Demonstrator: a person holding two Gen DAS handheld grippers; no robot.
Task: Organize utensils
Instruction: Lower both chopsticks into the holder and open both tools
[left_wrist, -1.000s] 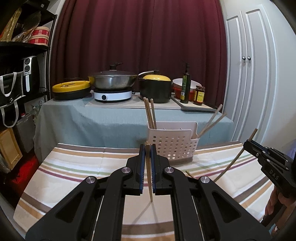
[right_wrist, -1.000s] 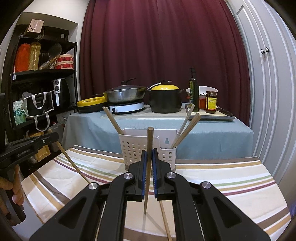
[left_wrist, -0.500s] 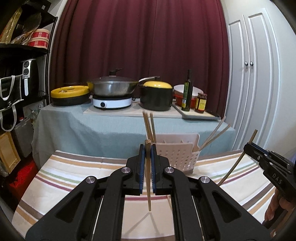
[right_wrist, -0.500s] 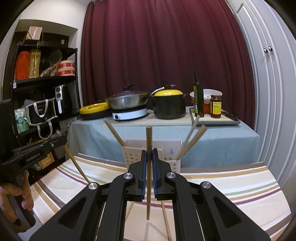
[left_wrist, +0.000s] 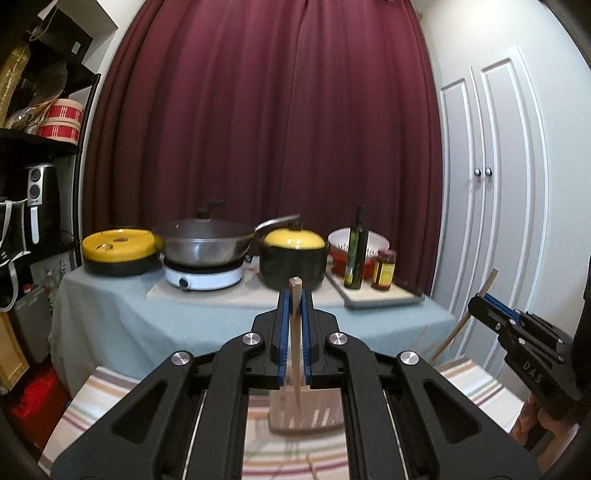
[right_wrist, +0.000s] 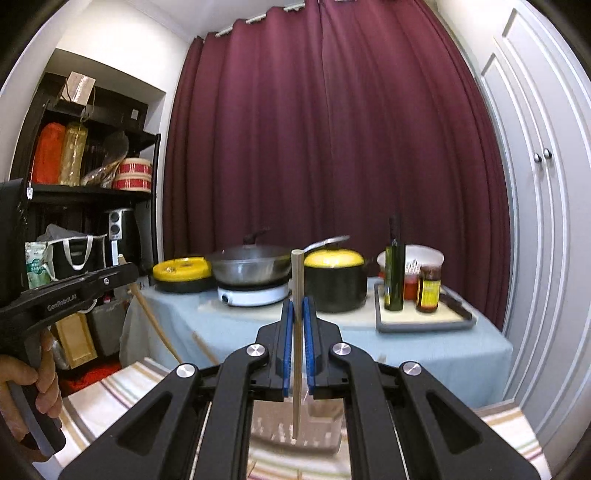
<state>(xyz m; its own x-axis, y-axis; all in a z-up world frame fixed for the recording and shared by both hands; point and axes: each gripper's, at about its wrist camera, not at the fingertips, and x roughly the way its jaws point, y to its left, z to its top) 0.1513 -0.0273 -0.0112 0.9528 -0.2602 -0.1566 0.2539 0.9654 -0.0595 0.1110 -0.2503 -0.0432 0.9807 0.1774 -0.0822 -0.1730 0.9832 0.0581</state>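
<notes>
Pinching one chopstick (left_wrist: 295, 332) upright, the left gripper (left_wrist: 294, 343) hovers above the white holder (left_wrist: 306, 413); the right gripper (right_wrist: 297, 347) likewise clamps its chopstick (right_wrist: 297, 332) over the holder. Risk: tips striking the holder rim and skidding out.

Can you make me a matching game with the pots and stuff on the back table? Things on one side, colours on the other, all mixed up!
Things:
1. wok
2. pot lid
3. oil bottle
4. hob

Colours:
A. white
B. dark green
C. grey metal
D. yellow

Pairs: 1-C, 2-D, 3-B, 4-A
</notes>
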